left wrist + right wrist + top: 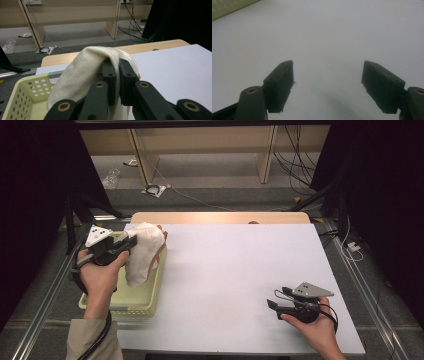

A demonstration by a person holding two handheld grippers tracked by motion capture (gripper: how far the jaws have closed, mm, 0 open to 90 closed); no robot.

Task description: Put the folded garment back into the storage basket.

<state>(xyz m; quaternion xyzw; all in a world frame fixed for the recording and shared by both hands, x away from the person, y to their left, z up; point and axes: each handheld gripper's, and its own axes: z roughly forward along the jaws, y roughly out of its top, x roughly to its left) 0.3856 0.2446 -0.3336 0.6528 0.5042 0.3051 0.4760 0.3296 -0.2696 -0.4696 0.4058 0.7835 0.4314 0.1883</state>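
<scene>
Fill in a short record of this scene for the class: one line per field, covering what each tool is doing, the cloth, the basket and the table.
left tool: shut on the cream cloth, pinching a fold of it
right tool: open, nothing between the jaws, low over the bare table near its right front part
cream cloth: lifted, hanging from the left tool above the basket
basket: pale yellow-green, perforated walls, at the table's left edge
table: white surface, wooden strip at the far edge
</scene>
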